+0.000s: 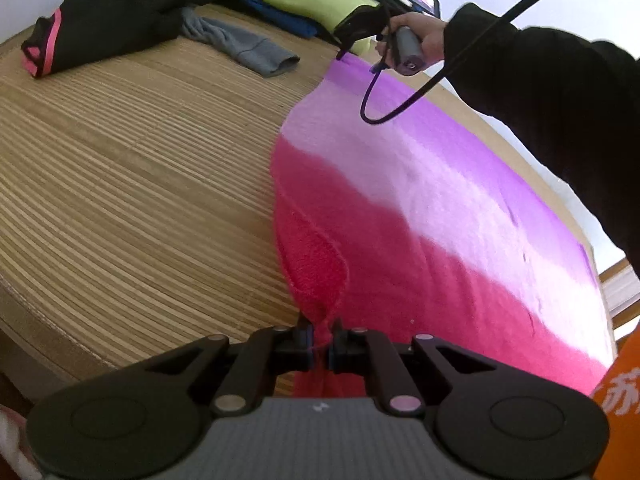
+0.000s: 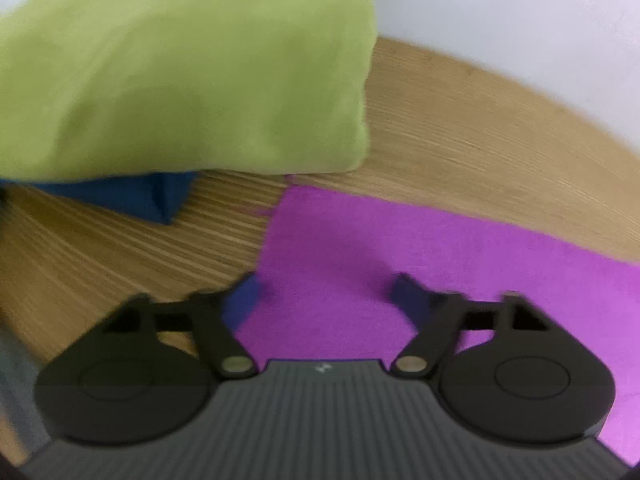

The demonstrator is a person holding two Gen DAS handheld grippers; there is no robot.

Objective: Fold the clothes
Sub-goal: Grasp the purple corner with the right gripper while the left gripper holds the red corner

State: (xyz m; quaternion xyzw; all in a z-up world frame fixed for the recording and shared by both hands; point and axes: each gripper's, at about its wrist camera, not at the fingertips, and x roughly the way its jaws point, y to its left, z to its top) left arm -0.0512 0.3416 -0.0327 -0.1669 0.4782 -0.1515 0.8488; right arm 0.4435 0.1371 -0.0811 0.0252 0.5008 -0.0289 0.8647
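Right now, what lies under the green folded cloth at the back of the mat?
A blue cloth lies under the green cloth, its corner poking out on the woven mat. The green cloth covers most of it, so its extent and anything beneath stay hidden.

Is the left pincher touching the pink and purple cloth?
Touching. In the left wrist view, the left gripper has its fingers shut on the red-pink corner of the cloth, with fabric bunched between them.
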